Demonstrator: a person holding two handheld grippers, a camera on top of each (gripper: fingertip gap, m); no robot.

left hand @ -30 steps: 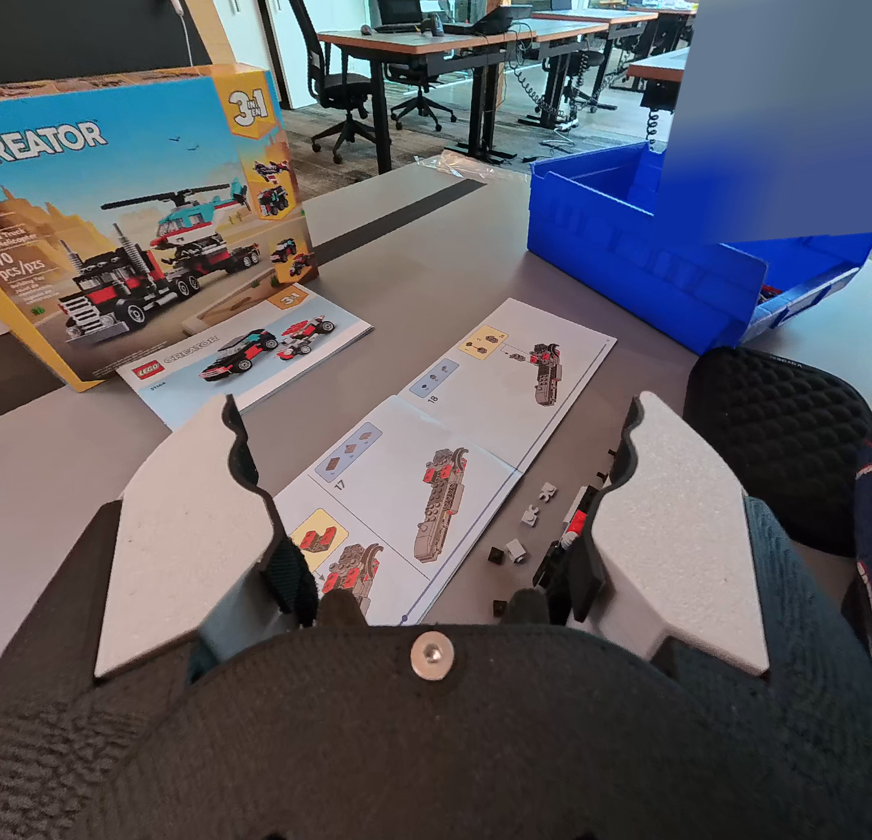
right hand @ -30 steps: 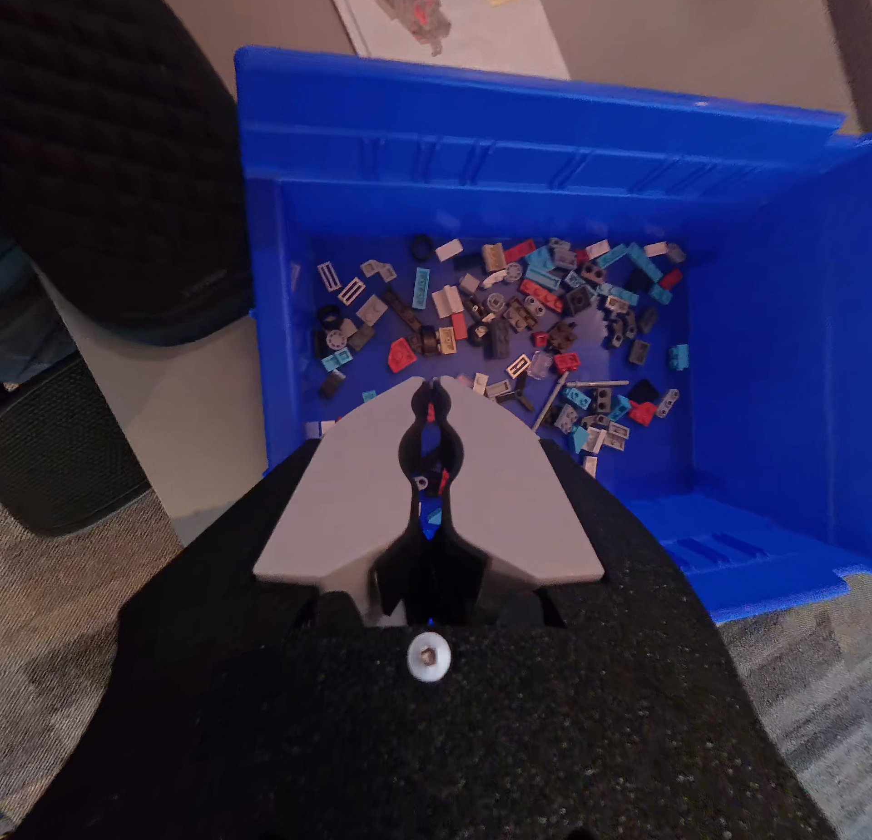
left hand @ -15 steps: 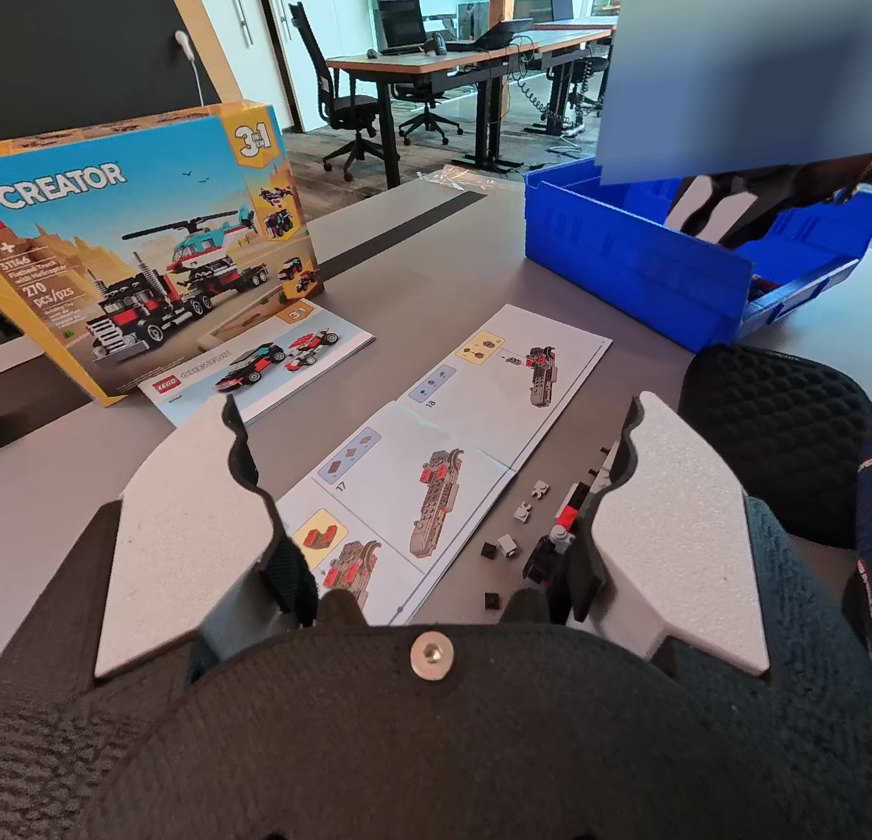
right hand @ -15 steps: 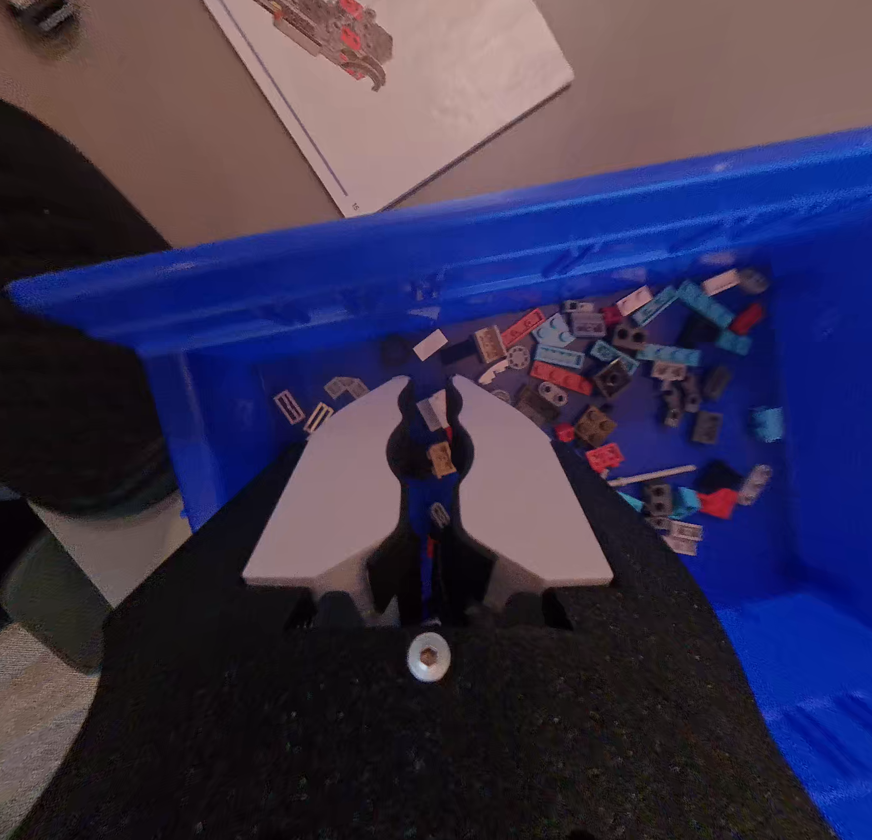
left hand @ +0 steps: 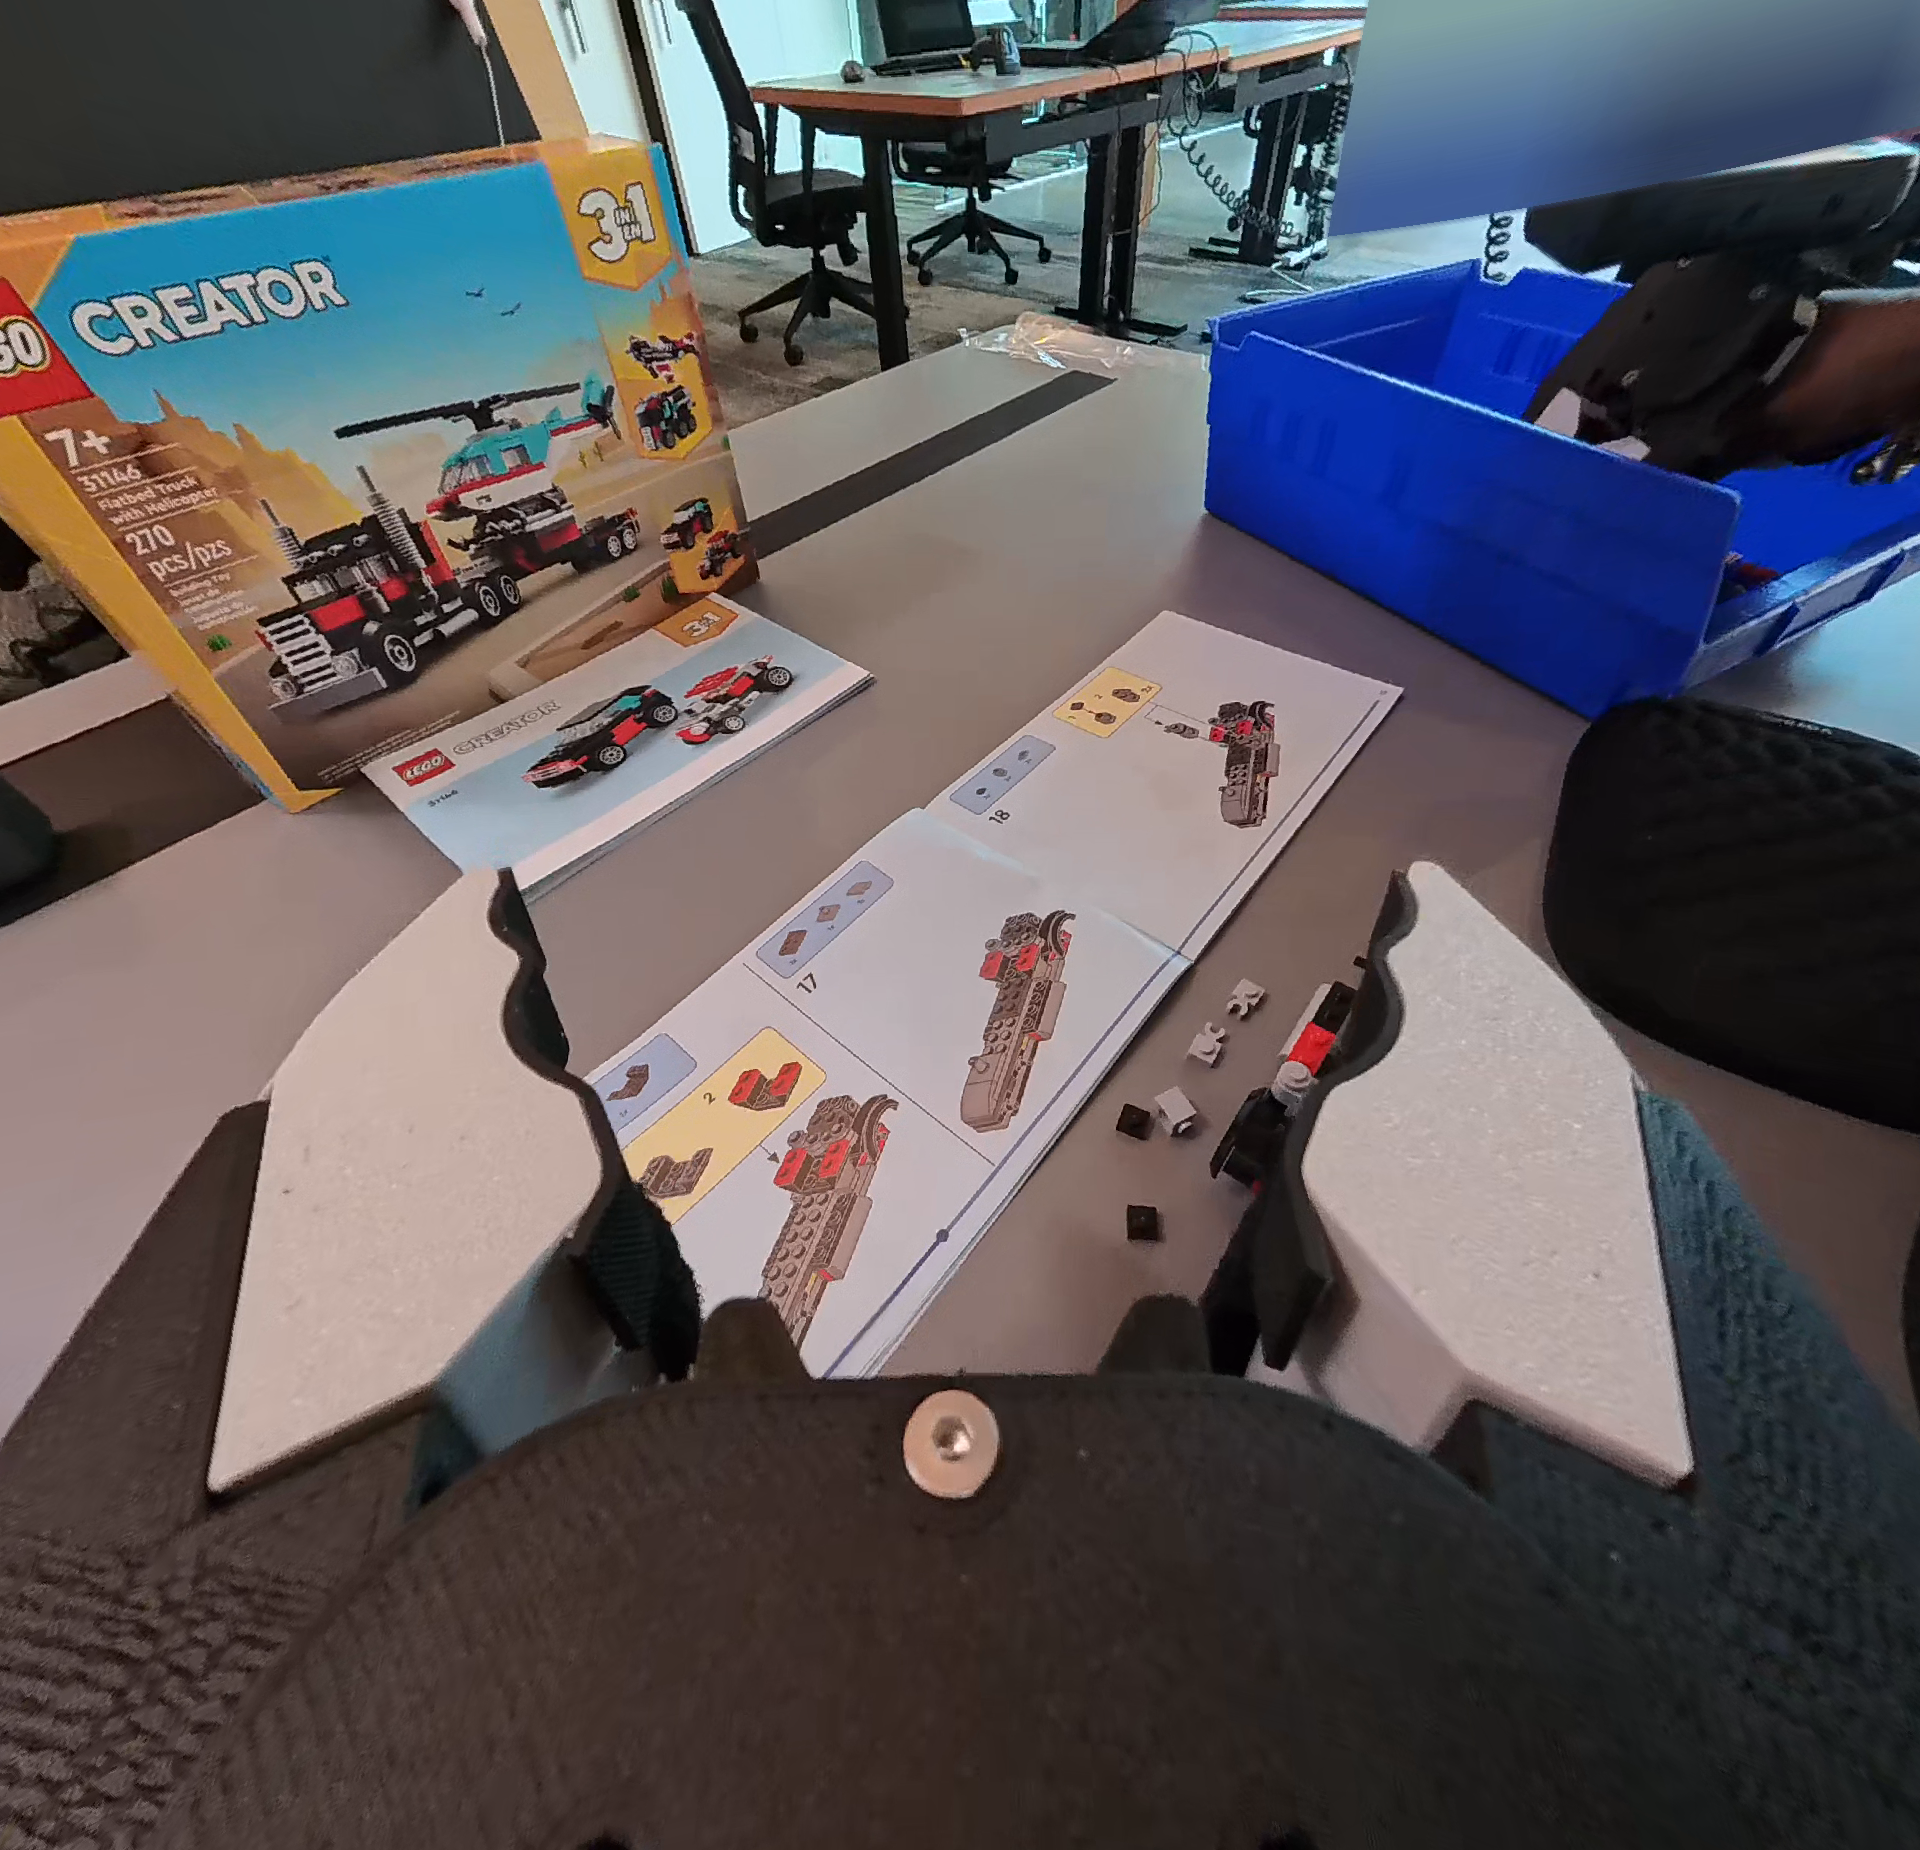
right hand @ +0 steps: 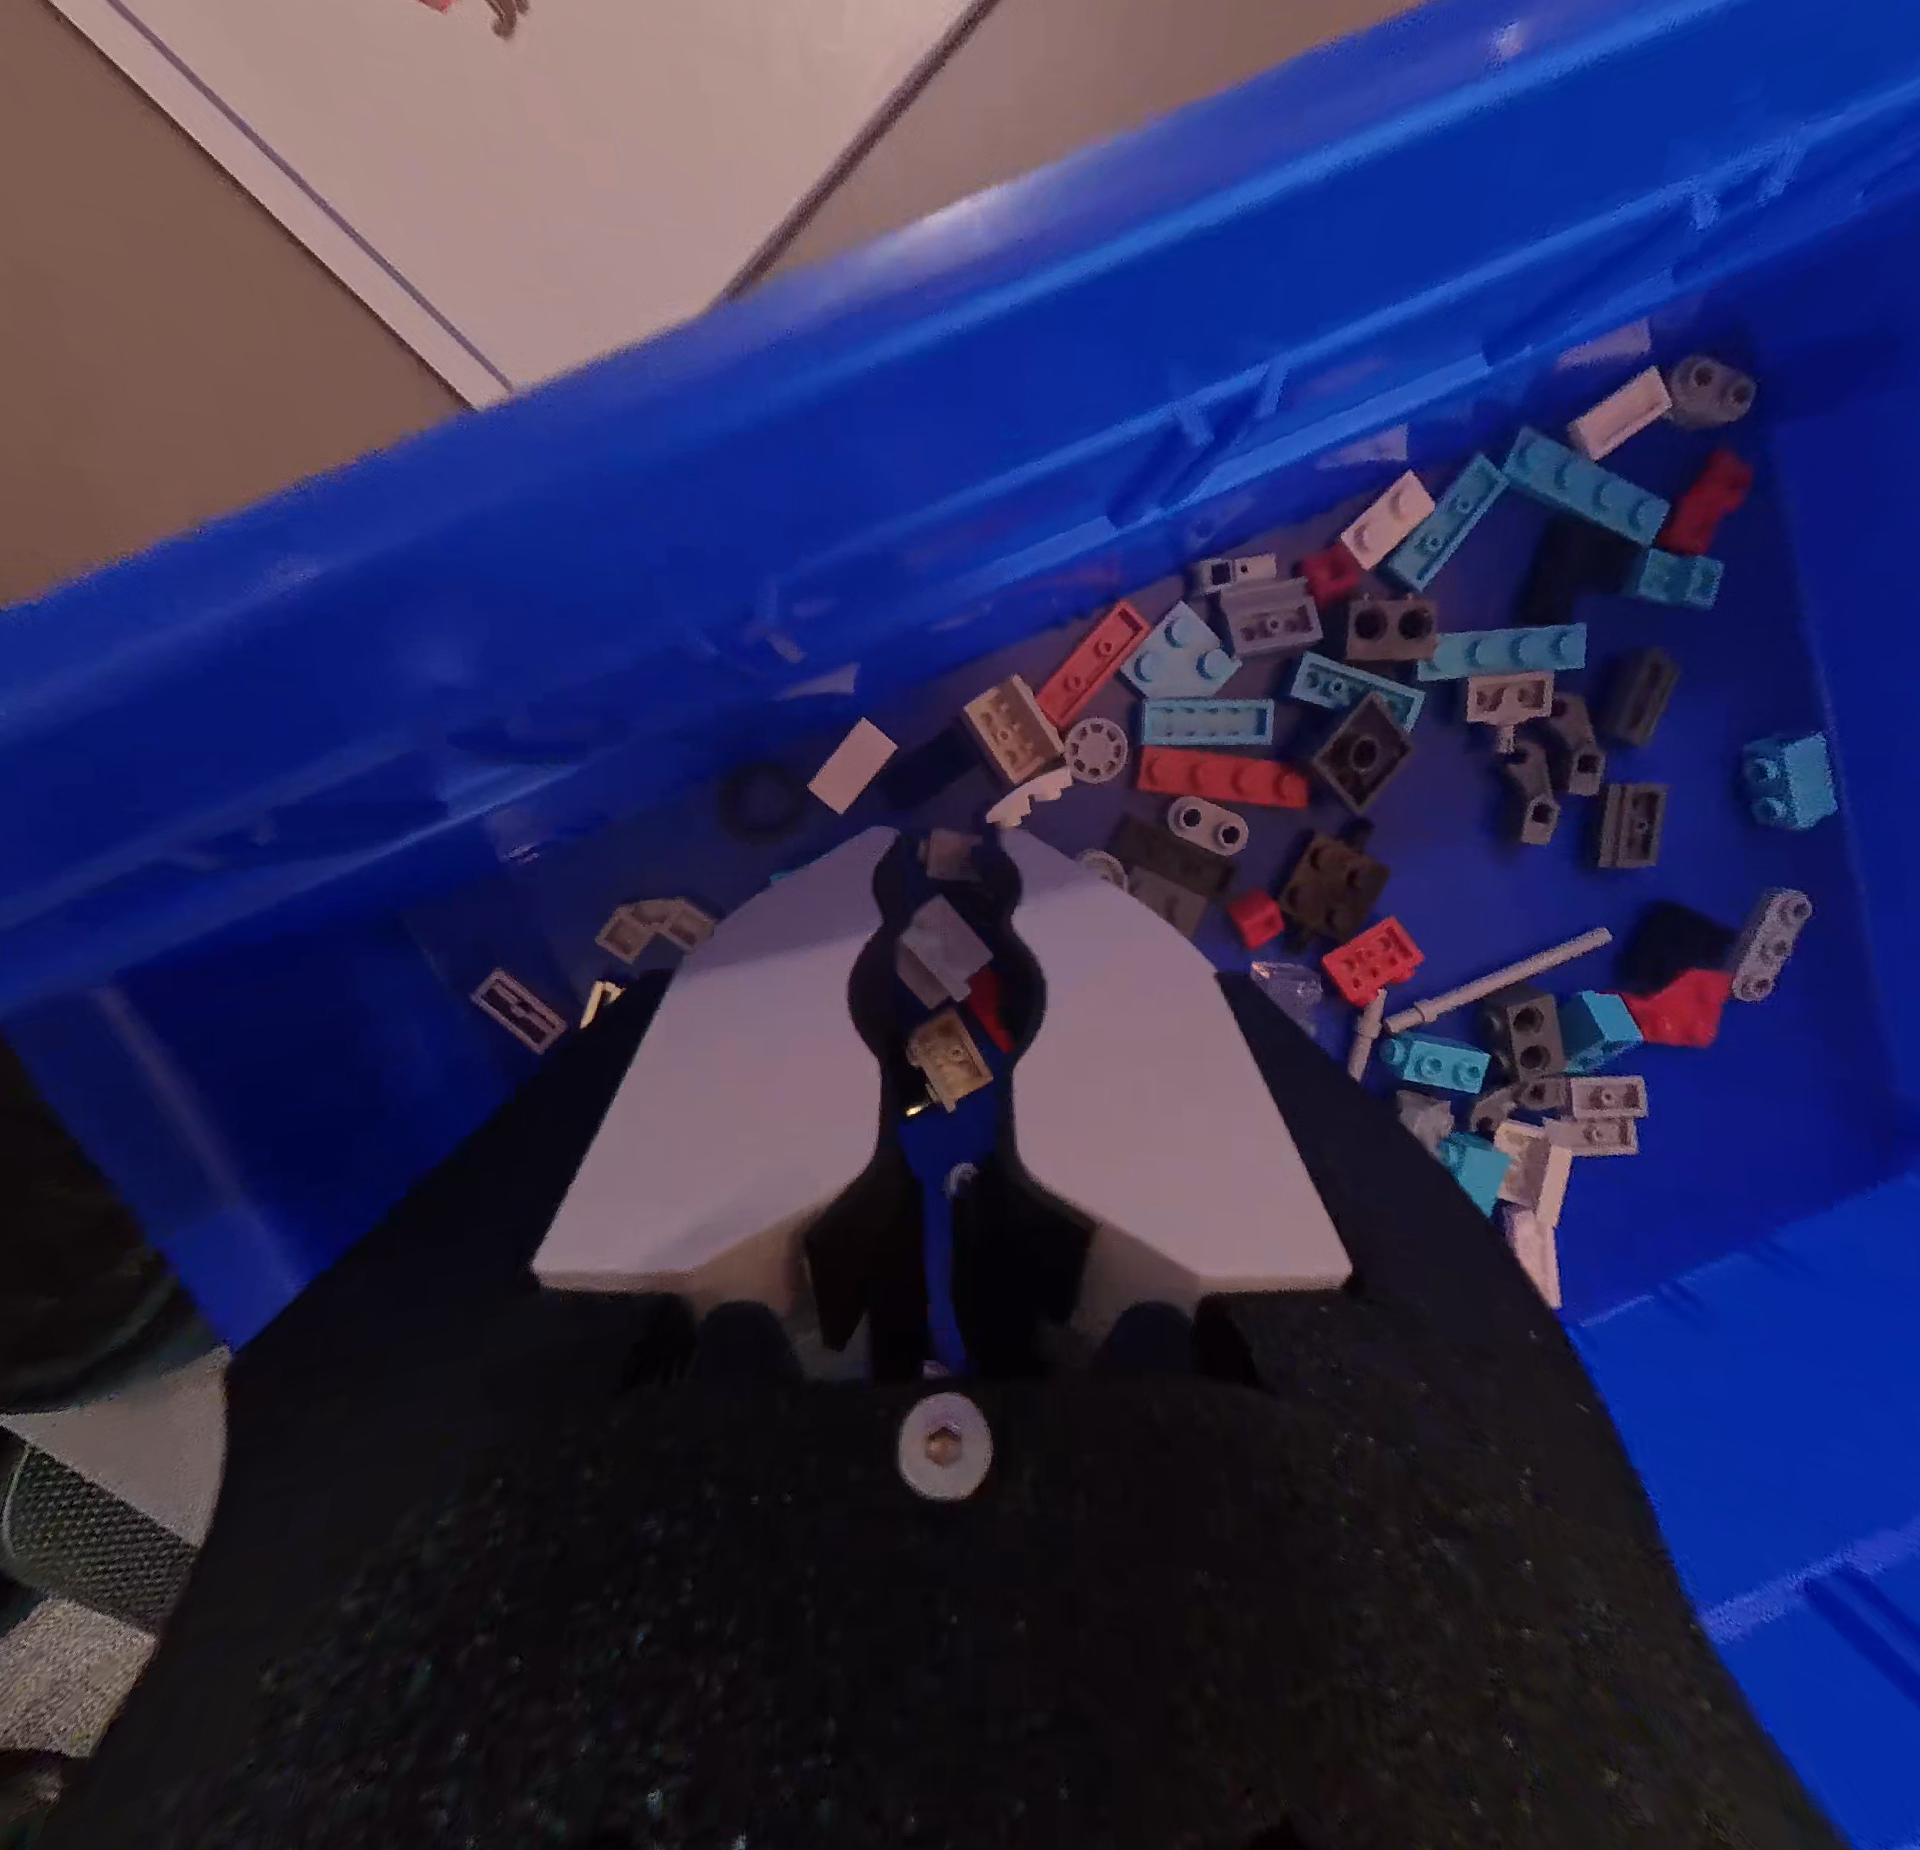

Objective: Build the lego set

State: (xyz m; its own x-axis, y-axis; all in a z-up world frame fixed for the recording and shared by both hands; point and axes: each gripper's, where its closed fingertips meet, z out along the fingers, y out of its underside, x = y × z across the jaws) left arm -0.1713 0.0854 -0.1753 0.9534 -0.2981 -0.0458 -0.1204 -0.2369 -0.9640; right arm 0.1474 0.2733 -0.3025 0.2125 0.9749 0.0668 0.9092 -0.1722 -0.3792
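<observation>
Right tongs [right hand: 951, 844] lower into blue bin [right hand: 727, 512].

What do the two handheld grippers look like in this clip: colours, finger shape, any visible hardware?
Both match. The left gripper has two broad pale grey fingers with flat angular tops and wavy black inner edges, on a rough black textured body with one silver screw at its centre. The right gripper has the same grey fingers, black body and screw. No cables or markings show.
</observation>
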